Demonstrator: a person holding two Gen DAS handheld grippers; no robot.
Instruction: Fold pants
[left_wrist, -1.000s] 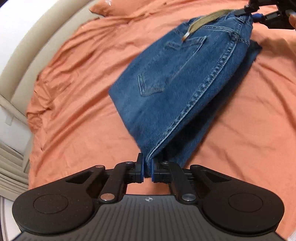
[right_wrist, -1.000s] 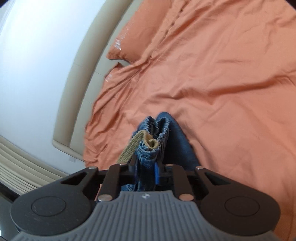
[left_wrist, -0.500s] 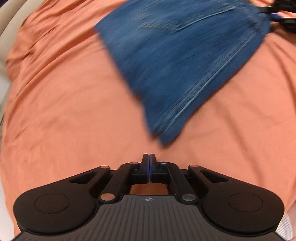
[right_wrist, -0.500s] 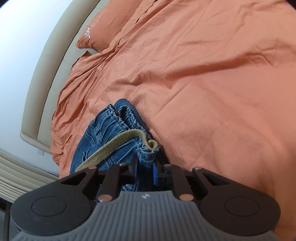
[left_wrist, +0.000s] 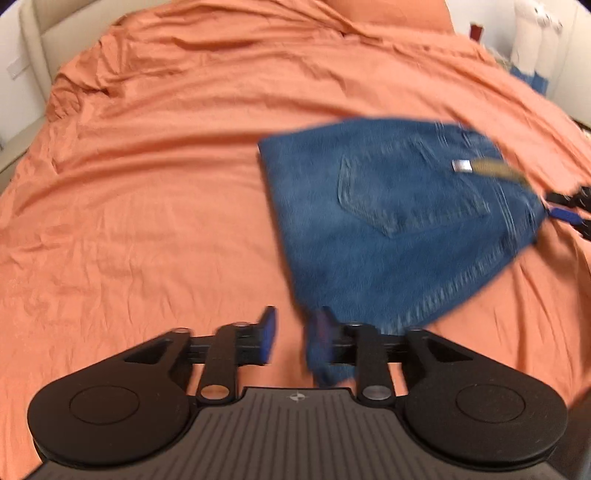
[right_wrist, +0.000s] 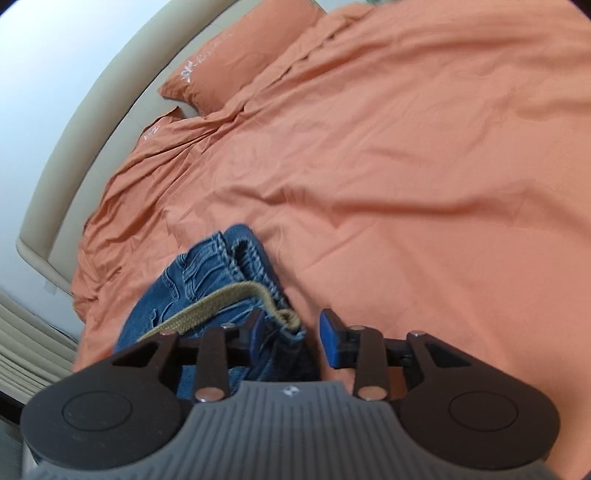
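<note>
The blue jeans (left_wrist: 399, 221) lie folded into a compact stack on the orange bed sheet (left_wrist: 147, 184), back pocket up, with an olive drawstring (left_wrist: 495, 170) near the waistband. My left gripper (left_wrist: 291, 332) is open at the stack's near corner, and denim lies against its right finger. My right gripper (right_wrist: 295, 332) is open around the gathered waistband (right_wrist: 243, 258) and the drawstring (right_wrist: 218, 302). It also shows in the left wrist view (left_wrist: 569, 214) at the stack's far right edge.
An orange pillow (right_wrist: 236, 62) lies against the beige headboard (right_wrist: 92, 129). White and blue objects (left_wrist: 532, 44) stand past the bed's far right corner. Wrinkled sheet spreads wide to the left of the jeans.
Both grippers have opened and let go of the jeans. The folded stack has dropped flat onto the sheet. The left gripper has swung to the left of the stack.
</note>
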